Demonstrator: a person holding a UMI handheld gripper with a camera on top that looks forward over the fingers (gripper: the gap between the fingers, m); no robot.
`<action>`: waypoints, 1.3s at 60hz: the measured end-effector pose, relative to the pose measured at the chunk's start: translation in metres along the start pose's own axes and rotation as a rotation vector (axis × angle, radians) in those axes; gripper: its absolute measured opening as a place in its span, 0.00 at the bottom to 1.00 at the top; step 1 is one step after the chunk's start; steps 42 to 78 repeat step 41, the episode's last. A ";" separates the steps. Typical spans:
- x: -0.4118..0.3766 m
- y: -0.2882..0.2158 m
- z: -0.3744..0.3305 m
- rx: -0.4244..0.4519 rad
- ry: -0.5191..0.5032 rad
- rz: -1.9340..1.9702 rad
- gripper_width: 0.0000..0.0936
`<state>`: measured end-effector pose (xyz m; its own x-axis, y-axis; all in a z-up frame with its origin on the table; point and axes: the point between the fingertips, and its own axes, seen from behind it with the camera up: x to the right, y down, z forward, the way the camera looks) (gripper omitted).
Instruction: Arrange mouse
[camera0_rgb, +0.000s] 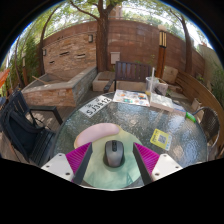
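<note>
A dark grey computer mouse (114, 152) lies on a round glass table (185, 140), on a pale green patch of its top. My gripper (113, 160) is open. The mouse stands between the two fingers with a gap at each side, the magenta pads (80, 158) flanking it without touching. A pink oblong object (97, 133) lies just beyond the mouse, ahead of the left finger.
A small yellow-green packet (160, 138) lies ahead to the right. Papers and boxes (131, 97) and a cup (152, 84) sit at the table's far side. A black chair (25, 125) stands to the left. A brick wall (130, 40) and stone bench (55, 90) lie beyond.
</note>
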<state>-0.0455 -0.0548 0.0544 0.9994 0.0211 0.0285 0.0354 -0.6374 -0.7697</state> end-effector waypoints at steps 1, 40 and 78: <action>-0.001 -0.002 -0.008 0.000 0.007 -0.006 0.91; -0.034 -0.008 -0.192 -0.028 0.095 -0.040 0.91; -0.034 -0.008 -0.193 -0.028 0.096 -0.039 0.91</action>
